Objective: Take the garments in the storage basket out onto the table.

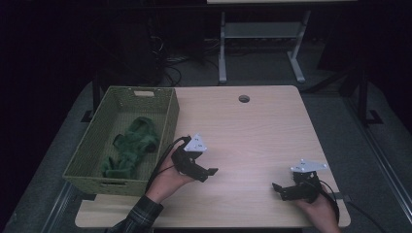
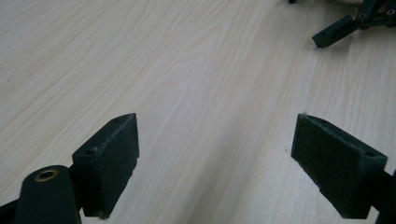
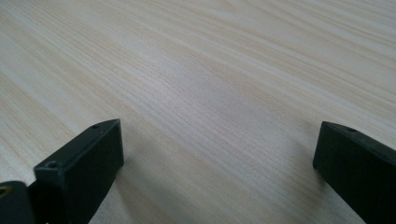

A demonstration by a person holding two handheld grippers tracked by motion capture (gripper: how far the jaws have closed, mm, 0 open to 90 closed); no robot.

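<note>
1. The light wooden table (image 1: 252,126) is bare across its middle, far and right areas; free passage there.
2. A green woven basket (image 1: 167,124) stands along the left edge; its raised walls block low travel leftward. A crumpled green cloth (image 1: 131,145) lies inside, leaving bare floor at the basket's far end.
3. The left gripper (image 1: 206,174), jaws apart, sits just right of the basket's near corner.
4. The right gripper (image 1: 279,190), jaws apart, sits near the near right edge; bare wood between the two.
5. A small round hole (image 1: 244,99) lies near the far edge, flush.
</note>
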